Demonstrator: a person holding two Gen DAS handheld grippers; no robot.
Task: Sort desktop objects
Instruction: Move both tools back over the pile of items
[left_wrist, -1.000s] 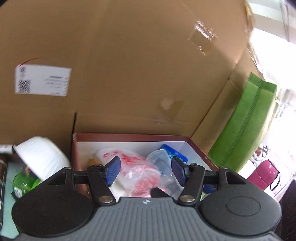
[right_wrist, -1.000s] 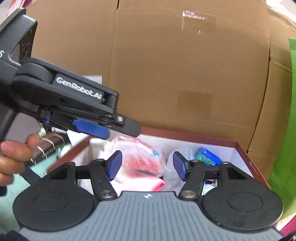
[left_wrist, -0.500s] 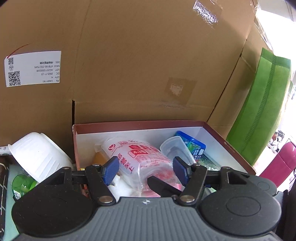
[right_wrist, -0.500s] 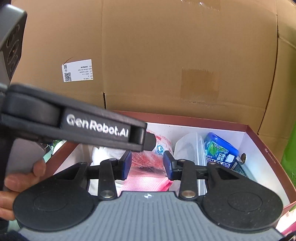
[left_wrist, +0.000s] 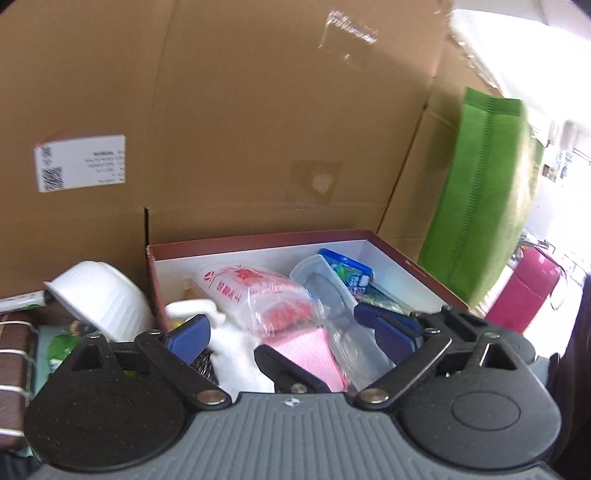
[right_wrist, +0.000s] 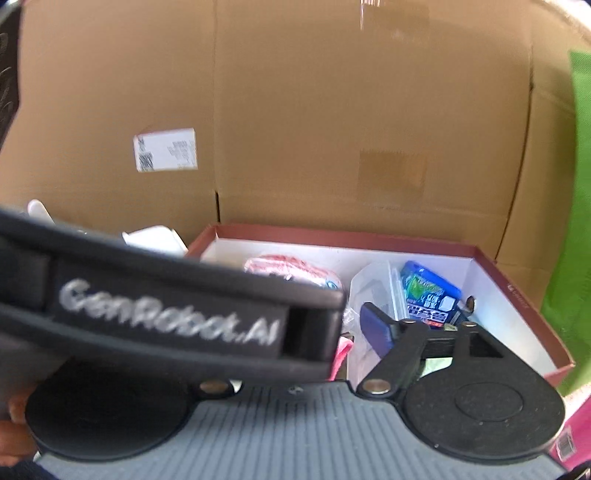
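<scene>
A dark red box (left_wrist: 417, 264) with a white inside holds a red-printed plastic bag (left_wrist: 258, 295), a clear plastic container (left_wrist: 325, 288), a blue packet (left_wrist: 347, 271) and a pink cloth (left_wrist: 314, 350). My left gripper (left_wrist: 291, 334) is open above the box's near side, its jaws wide apart around the bag. In the right wrist view the left gripper's black body (right_wrist: 166, 314) crosses in front and hides my right gripper's left finger; only the right finger (right_wrist: 375, 328) shows, over the same box (right_wrist: 517, 291) beside the blue packet (right_wrist: 428, 295).
A large cardboard box (left_wrist: 277, 110) stands right behind the red box. A white bowl (left_wrist: 99, 295) lies tilted at the left beside a green bottle (left_wrist: 59, 347). A green bag (left_wrist: 484, 199) and a magenta flask (left_wrist: 524, 295) stand at the right.
My left gripper's jaws have spread wider and it has dropped closer to the box. The left gripper's body now covers more of the right wrist view, and the right finger has moved outward.
</scene>
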